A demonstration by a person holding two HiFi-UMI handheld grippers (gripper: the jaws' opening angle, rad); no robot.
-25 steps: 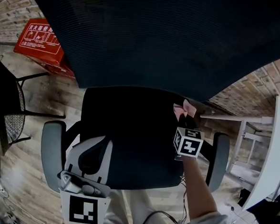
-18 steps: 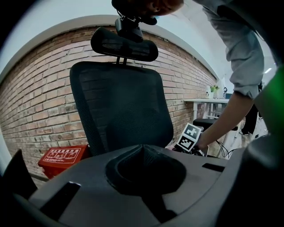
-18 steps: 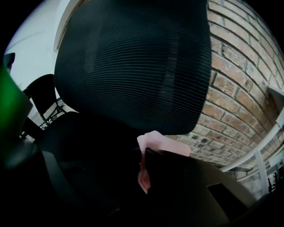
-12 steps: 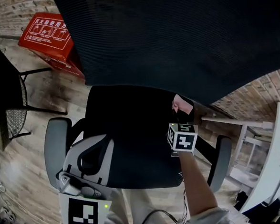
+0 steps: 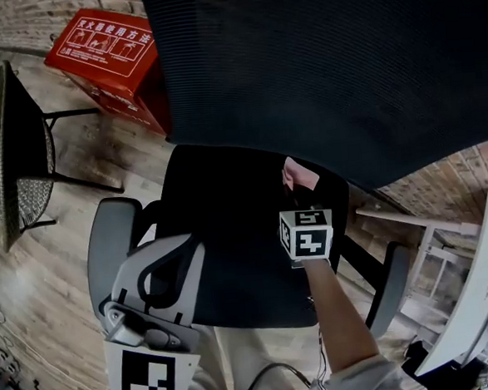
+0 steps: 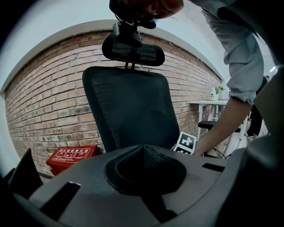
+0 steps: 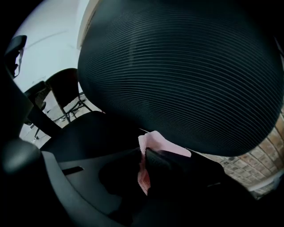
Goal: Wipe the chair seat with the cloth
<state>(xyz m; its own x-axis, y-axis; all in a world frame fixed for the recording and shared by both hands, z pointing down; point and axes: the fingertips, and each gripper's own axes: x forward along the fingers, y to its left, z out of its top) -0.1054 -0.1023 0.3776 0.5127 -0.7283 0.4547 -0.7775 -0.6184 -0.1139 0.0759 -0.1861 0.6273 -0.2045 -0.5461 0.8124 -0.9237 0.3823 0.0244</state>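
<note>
At the back of the chair seat point(image 5: 230, 241), the right claw point(image 7: 143, 159) is pinching the pink cloth point(image 7: 165, 144), loose end poking past the tips.

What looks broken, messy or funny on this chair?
Nothing stands out. The black seat looks whole, with no spill showing. The pink cloth is bunched, but only because the right claw pinches it at the back of the seat, below the backrest.
</note>
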